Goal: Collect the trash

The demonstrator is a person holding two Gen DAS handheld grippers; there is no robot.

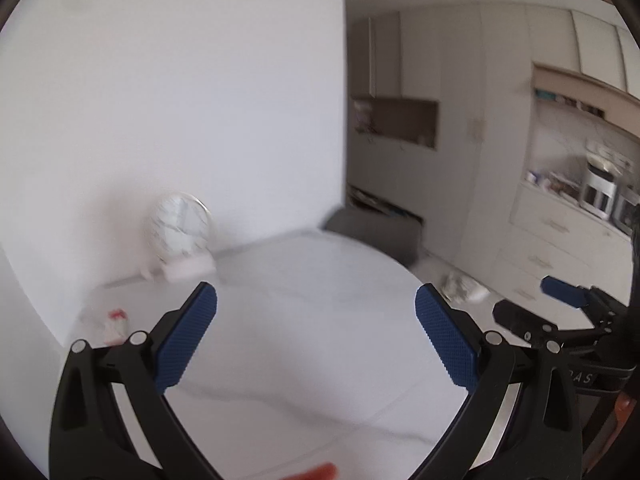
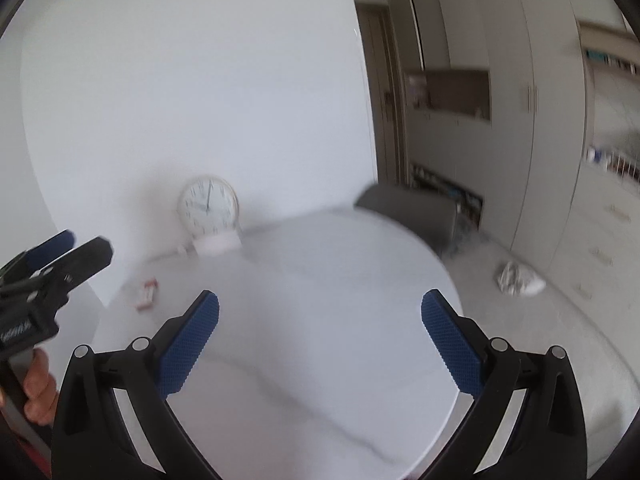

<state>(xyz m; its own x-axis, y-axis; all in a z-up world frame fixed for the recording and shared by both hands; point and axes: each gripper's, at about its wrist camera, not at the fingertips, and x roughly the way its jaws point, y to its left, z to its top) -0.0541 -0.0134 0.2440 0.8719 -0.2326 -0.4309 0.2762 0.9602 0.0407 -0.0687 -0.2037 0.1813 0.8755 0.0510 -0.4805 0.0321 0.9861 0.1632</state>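
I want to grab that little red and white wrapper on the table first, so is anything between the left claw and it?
Nothing visible blocks it. The left claw hangs open over bare table, and the red and white wrapper lies to its left near the wall. The clock stands farther back, off that line.

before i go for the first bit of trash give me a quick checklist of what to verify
1. Left gripper open and holding nothing: ok.
2. Right gripper open and holding nothing: ok.
3. Trash located: red and white wrapper on the white table near the clock, and crumpled paper on the floor beyond the table: ok.
4. Either gripper close to a piece: not ok, both hang well short.
5. A bin or bag for the trash in view: not ok, none shows.
6. Picture sharp enough to aim: not ok, both views blurred.
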